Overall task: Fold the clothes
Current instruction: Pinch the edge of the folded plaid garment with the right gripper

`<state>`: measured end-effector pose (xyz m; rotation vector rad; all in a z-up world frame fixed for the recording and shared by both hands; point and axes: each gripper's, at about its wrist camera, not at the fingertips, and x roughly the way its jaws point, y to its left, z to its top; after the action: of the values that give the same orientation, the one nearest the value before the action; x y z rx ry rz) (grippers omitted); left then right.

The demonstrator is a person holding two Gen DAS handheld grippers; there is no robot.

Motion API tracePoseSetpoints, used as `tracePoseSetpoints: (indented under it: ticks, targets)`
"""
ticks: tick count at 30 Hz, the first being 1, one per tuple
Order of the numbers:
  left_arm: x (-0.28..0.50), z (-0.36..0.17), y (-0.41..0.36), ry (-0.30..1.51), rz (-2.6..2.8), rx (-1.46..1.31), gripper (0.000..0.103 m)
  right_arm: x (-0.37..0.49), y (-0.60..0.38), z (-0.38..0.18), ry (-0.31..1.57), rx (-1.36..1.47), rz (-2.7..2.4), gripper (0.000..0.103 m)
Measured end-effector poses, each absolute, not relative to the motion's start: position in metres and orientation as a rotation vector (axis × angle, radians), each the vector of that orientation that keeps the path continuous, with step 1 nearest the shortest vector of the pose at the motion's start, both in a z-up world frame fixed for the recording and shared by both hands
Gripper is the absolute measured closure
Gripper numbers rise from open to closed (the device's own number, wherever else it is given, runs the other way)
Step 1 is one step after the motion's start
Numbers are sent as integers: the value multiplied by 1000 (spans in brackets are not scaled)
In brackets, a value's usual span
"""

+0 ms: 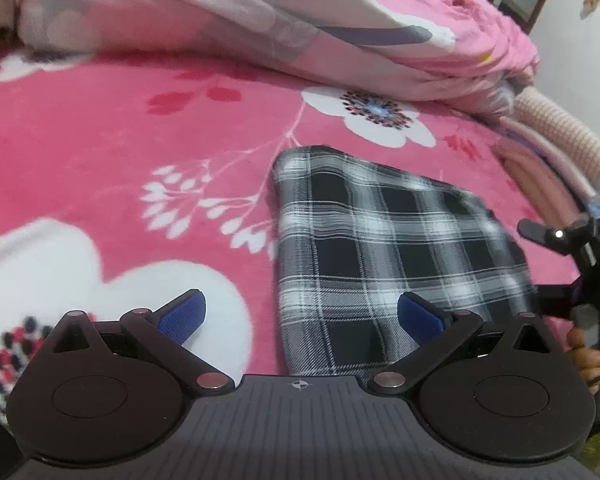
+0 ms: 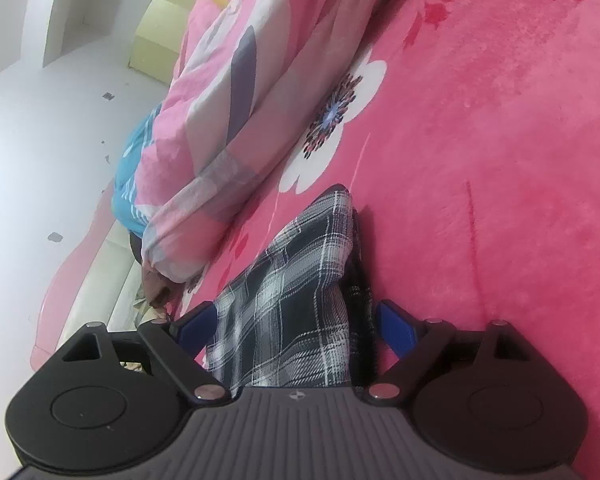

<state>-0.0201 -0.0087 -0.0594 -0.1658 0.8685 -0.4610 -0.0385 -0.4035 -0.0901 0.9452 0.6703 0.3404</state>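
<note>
Plaid garment lies on the bed, on a pink floral blanket, already gathered into a compact, roughly four-sided packet with layers showing at its edge in the right wrist view. Bundled pink quilt sits beyond it, apart from the packet.

Left hand-held gripper: jaws spread wide, nothing between the pads; one blue pad over the blanket, the other over the near corner of the cloth. Contact with the cloth cannot be told.

Right hand-held gripper: jaws wide apart, straddling the near end of the packet; the pads look clear of the fabric, so no grip.

Judged progress: folding of this piece looks mostly done. Edges are slightly uneven and one corner bulges. Likely left: a final fold or a smoothing pass, then setting it aside. No other loose clothes identifiable in view.
</note>
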Motion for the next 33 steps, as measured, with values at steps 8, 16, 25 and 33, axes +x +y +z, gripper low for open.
tracePoseSetpoints:
  ticks: [8, 16, 25, 33]
  targets:
    - [-2, -73, -13, 891, -533, -204, 0, -29, -405, -90, 697, 970, 373, 5]
    - [21, -79, -20, 879, -651, -267, 1, -8, -400, -89, 715, 941, 402, 0]
    - [34, -84, -39, 867, -683, -207, 5, 8, -397, -90, 702, 941, 438, 0]
    - [32, -87, -14, 888, -719, -320, 20, -19, -394, -90, 719, 878, 492, 5]
